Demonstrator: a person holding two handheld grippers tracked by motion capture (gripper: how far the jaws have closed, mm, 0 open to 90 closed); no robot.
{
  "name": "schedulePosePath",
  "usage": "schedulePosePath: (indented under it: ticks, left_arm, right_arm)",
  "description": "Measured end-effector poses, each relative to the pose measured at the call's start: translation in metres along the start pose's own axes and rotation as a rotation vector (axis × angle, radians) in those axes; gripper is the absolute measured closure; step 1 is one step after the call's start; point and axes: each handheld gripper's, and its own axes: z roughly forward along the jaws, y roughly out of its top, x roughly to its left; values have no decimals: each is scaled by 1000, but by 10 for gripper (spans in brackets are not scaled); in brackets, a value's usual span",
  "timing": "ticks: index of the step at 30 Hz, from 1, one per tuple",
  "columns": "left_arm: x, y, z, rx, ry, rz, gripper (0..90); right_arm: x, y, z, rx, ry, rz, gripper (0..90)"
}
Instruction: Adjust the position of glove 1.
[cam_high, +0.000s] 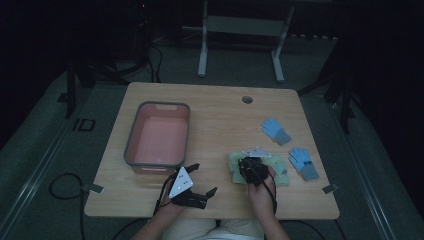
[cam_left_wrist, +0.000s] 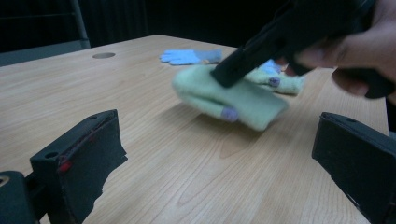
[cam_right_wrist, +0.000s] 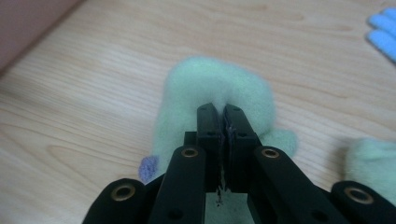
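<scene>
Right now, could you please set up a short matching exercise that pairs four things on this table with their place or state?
Things:
1. bin
2. left gripper
3. right gripper
4. blue gloves

Places or states:
A. shut on the green glove
B. lying apart near the table's right edge
C. open, holding nothing
D. empty, on the table's left half

Pairs: 1-D, 2-C, 3-A, 4-B
</scene>
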Motion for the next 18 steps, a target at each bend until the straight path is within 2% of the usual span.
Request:
schedulePosePath:
  ticks: [7, 14, 18]
  left_arm:
    - [0, 0, 0, 0, -1, -2, 16]
    - [0, 0, 0, 0, -3, -3, 16]
    - [1, 0, 0, 0, -4, -4, 16]
  right_arm:
    - [2, 7, 25, 21, -27, -10, 868]
    - [-2, 11, 44, 26, -23, 18, 850]
    - [-3, 10, 49, 31, -17, 9, 841]
